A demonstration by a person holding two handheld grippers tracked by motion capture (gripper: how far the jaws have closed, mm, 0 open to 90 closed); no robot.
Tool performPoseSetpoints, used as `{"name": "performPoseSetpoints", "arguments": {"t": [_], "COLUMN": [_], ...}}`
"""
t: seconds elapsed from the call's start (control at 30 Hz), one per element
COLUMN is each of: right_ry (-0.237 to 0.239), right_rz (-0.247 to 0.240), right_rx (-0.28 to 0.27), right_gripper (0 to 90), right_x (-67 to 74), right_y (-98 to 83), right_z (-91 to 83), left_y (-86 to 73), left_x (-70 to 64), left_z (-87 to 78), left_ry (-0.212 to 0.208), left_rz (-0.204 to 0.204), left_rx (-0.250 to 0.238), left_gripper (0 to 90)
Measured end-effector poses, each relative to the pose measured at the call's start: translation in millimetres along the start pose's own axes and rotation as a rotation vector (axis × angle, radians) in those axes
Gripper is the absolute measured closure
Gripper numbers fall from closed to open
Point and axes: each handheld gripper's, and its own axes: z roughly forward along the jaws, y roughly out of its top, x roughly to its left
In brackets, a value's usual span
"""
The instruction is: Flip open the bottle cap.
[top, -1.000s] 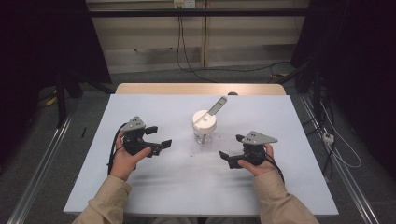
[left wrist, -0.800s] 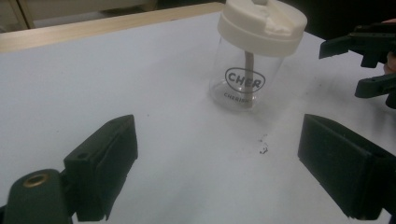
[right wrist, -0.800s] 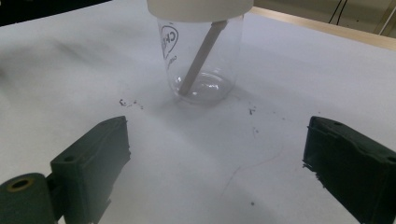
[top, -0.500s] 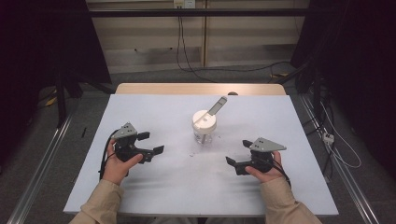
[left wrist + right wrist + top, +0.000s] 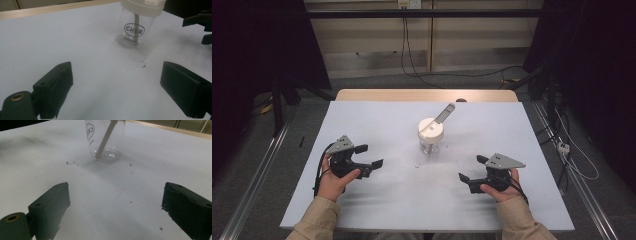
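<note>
A clear jar (image 5: 431,142) with a white lid (image 5: 431,128) stands at the middle of the white table (image 5: 387,120). A flat pale stick (image 5: 443,114) pokes up through the lid. My left gripper (image 5: 371,155) rests low at the left, open, with its jaws turned toward the jar (image 5: 135,27) and nothing between them (image 5: 116,85). At the right, my right gripper (image 5: 470,168) is open too; its jaws have just been closing a little around bare table (image 5: 116,207). The jar (image 5: 106,140) stands well ahead of it. Both grippers are clear of the jar.
Dark specks (image 5: 419,164) lie on the table in front of the jar. A wooden strip (image 5: 427,95) borders the far edge. Cables (image 5: 452,75) run over the floor behind, and a metal rail (image 5: 257,165) lies along the left side. The right gripper (image 5: 200,22) appears in the left gripper view.
Both hands have drawn back from the jar, outward and toward the near edge of the table. The jar and stick have stayed put.
</note>
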Motion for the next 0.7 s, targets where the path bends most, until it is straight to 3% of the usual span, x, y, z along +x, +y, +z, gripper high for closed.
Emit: {"name": "performPoseSetpoints", "arguments": {"t": [0.7], "right_ry": [-0.026], "right_rz": [0.003], "right_rx": [0.000], "right_gripper": [7.7], "right_x": [-7.2], "right_y": [-12.9], "right_z": [-21.4], "left_y": [-13.5], "left_x": [5.7], "left_z": [-18.0], "left_ry": [0.024], "left_rz": [-0.015], "left_rx": [0.000], "left_gripper": [10.9]}}
